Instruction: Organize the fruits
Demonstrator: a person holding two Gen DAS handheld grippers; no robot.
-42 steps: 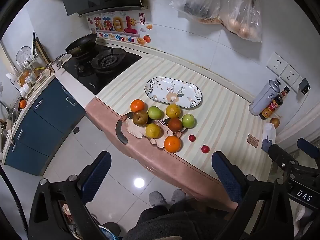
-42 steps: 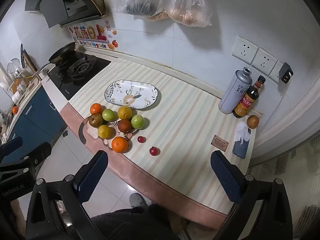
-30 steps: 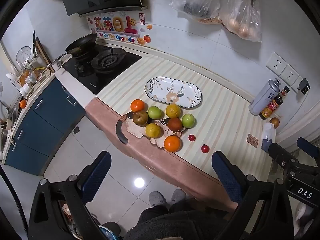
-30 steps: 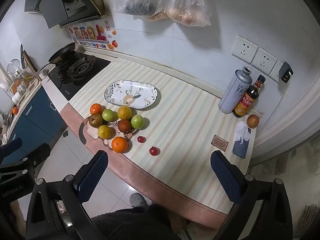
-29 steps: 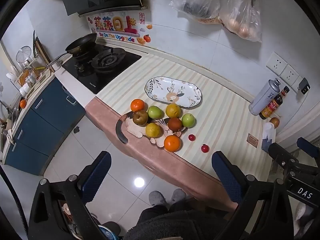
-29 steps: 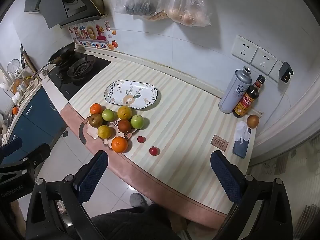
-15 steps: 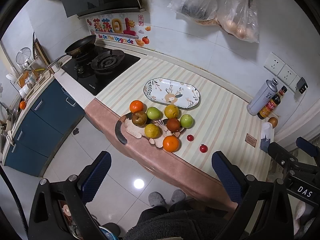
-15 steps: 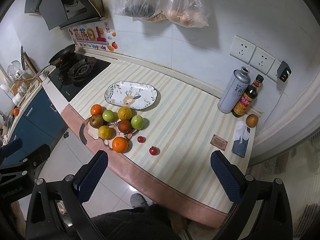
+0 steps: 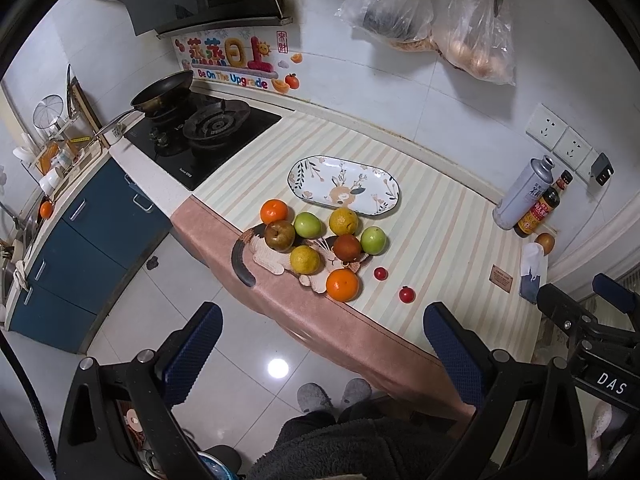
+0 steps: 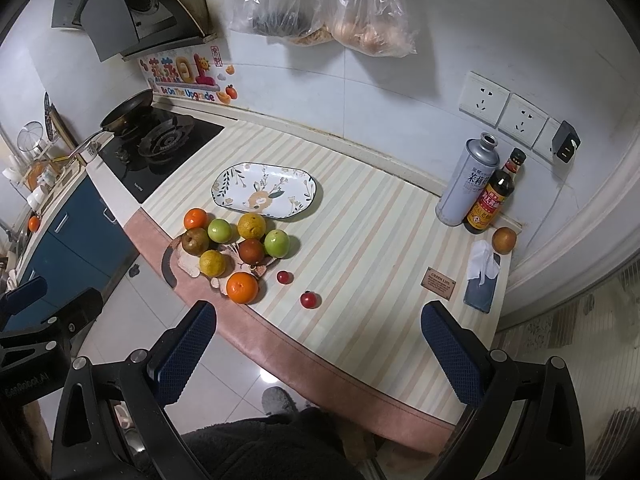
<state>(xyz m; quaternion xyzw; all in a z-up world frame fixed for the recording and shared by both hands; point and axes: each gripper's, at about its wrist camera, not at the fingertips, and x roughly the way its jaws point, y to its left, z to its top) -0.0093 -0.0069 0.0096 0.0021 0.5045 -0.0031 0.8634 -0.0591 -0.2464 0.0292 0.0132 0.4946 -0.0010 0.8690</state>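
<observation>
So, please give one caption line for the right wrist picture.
Open right tool above a counter with loose fruit beside an empty plate.

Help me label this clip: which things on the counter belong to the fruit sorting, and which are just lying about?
For the job: plate, fruit pile, two small red fruits.

Lying about: spray can, sauce bottle, phone, frying pan, hanging bags.
</observation>
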